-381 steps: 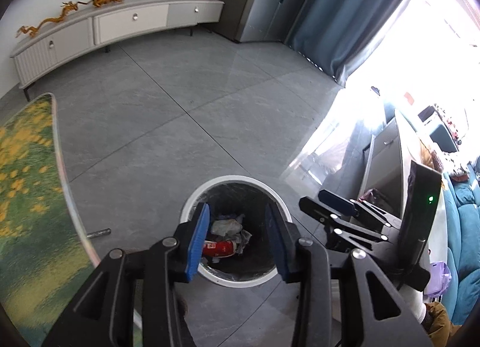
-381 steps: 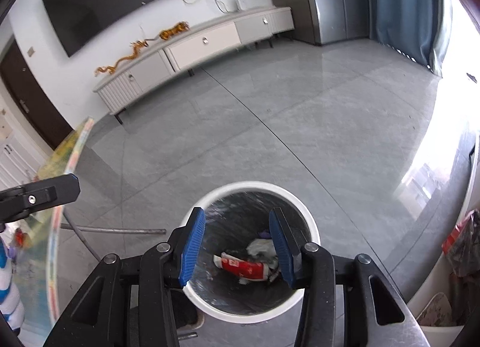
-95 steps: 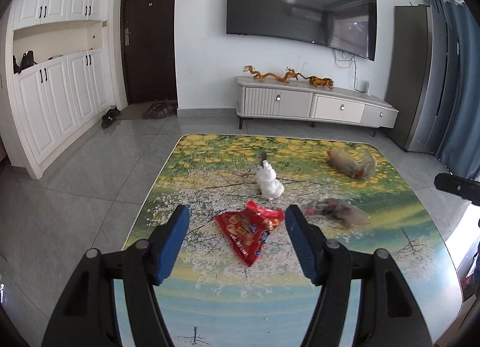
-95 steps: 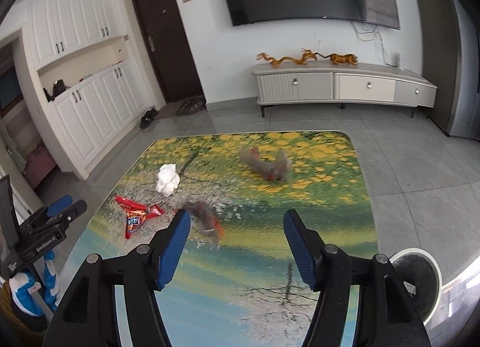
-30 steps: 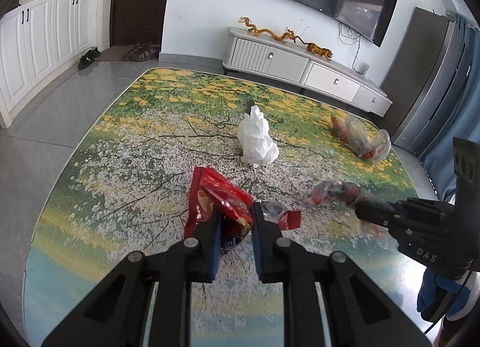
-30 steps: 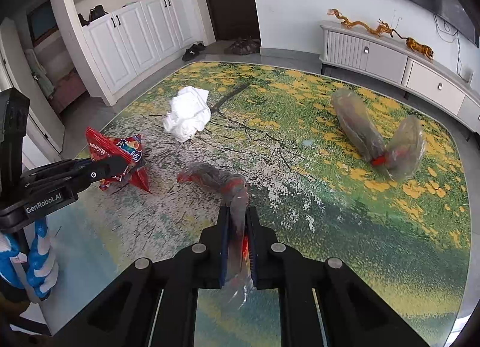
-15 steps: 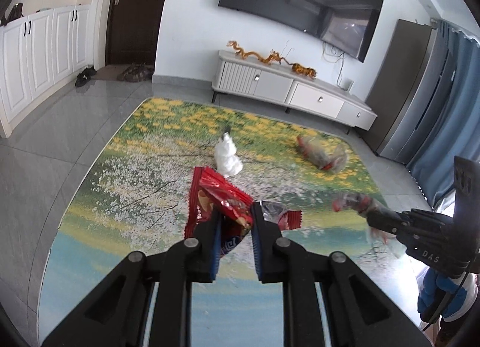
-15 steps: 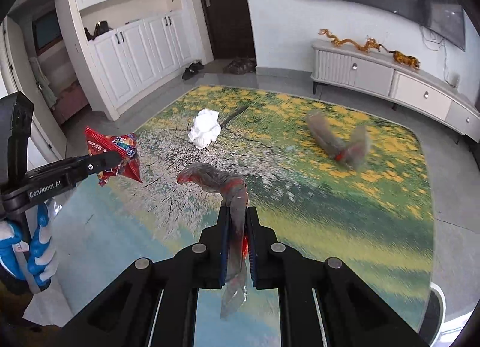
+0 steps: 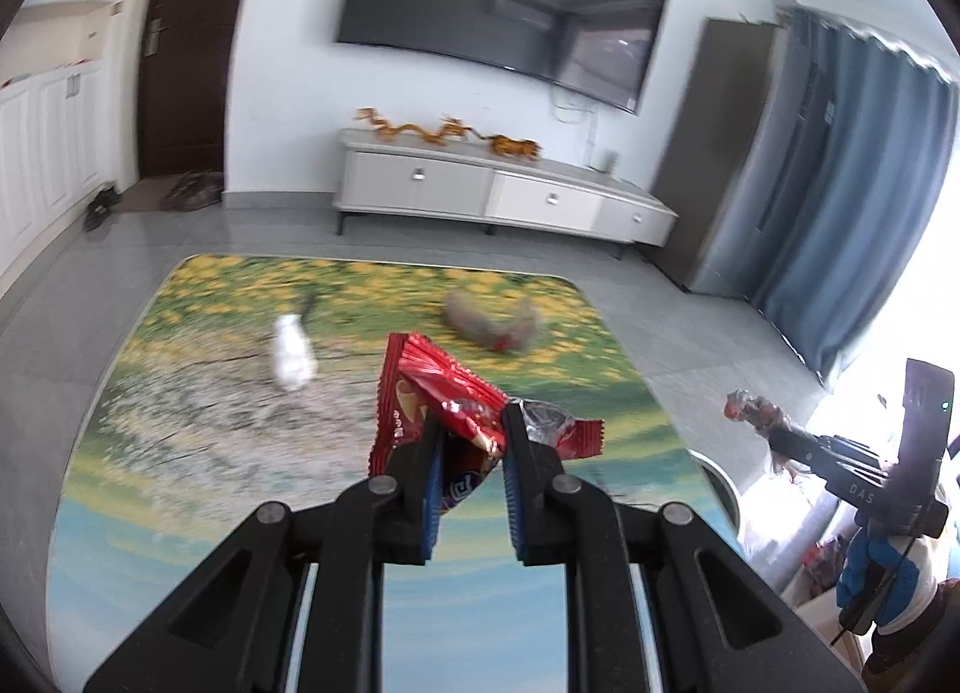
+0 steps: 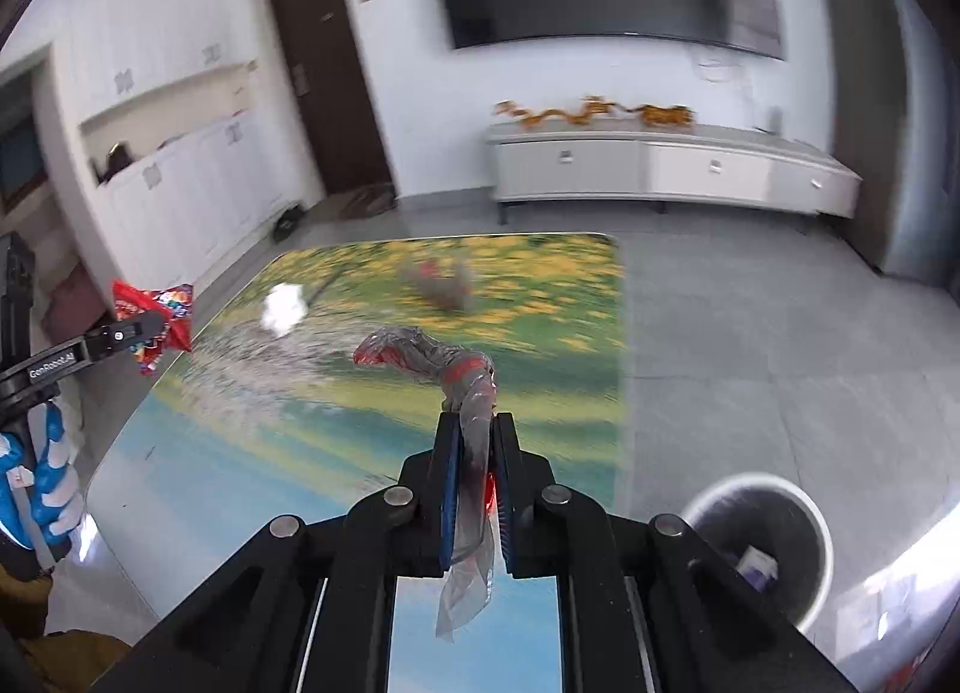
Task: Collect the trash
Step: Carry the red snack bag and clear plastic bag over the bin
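You had both grippers loaded and lifted off the table (image 9: 150, 513). Your left gripper (image 9: 468, 423) was clamped on the red snack bag (image 9: 432, 387), which stuck up and out past the pads. Your right gripper (image 10: 476, 432) was pinched tight on the clear wrapper (image 10: 432, 357), one end curling up and left, the other hanging below the jaws. Two pieces lay on the far half of the table: a white tissue (image 9: 292, 354) to the left and a second clear wrapper (image 9: 489, 324) to the right, both blurred. The bin (image 10: 759, 549) stood on the floor at the near right, just off the table's corner. This looked like the carry step. Next you would need to bring each gripper over the bin's mouth before letting go, since both pieces are light and could drift wide.
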A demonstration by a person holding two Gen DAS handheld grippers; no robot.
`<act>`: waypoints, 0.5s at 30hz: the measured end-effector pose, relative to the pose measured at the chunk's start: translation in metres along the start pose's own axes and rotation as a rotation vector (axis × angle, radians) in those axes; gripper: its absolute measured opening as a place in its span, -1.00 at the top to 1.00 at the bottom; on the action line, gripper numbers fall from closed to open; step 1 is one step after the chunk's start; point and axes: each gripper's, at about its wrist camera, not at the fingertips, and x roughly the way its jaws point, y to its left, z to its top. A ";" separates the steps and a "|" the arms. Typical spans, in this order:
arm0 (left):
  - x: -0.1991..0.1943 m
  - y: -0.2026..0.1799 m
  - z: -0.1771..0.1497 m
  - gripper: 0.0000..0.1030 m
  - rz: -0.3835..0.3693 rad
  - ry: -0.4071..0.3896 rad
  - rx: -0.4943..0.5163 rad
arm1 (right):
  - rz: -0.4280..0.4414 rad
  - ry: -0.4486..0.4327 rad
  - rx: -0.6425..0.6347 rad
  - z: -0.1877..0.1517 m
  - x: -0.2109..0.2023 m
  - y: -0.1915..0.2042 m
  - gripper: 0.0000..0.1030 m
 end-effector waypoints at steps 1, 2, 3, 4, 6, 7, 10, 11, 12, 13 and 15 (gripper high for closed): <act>0.004 -0.012 0.001 0.68 -0.010 0.008 0.020 | -0.017 -0.005 0.017 -0.005 -0.006 -0.010 0.79; 0.009 -0.024 0.002 0.68 -0.021 0.017 0.041 | -0.038 -0.011 0.035 -0.011 -0.013 -0.022 0.79; 0.014 -0.034 0.002 0.68 -0.028 0.025 0.060 | -0.063 -0.016 0.049 -0.017 -0.019 -0.035 0.79; 0.020 -0.046 0.002 0.68 -0.039 0.036 0.079 | -0.090 -0.019 0.059 -0.022 -0.025 -0.045 0.79; 0.035 -0.073 0.003 0.69 -0.067 0.063 0.116 | -0.132 -0.024 0.082 -0.031 -0.035 -0.064 0.79; 0.039 -0.081 0.002 0.68 -0.076 0.072 0.128 | -0.151 -0.027 0.105 -0.036 -0.040 -0.078 0.79; 0.059 -0.119 -0.001 0.68 -0.114 0.111 0.191 | -0.197 -0.031 0.154 -0.048 -0.048 -0.107 0.79; 0.069 -0.136 -0.003 0.68 -0.130 0.129 0.221 | -0.208 -0.032 0.177 -0.053 -0.049 -0.119 0.79; 0.074 -0.146 -0.004 0.68 -0.139 0.140 0.239 | -0.216 -0.031 0.197 -0.056 -0.050 -0.128 0.79; 0.081 -0.158 -0.005 0.68 -0.151 0.154 0.259 | -0.227 -0.026 0.221 -0.061 -0.049 -0.139 0.79; 0.100 -0.189 -0.008 0.68 -0.179 0.191 0.303 | -0.236 -0.015 0.259 -0.067 -0.045 -0.157 0.79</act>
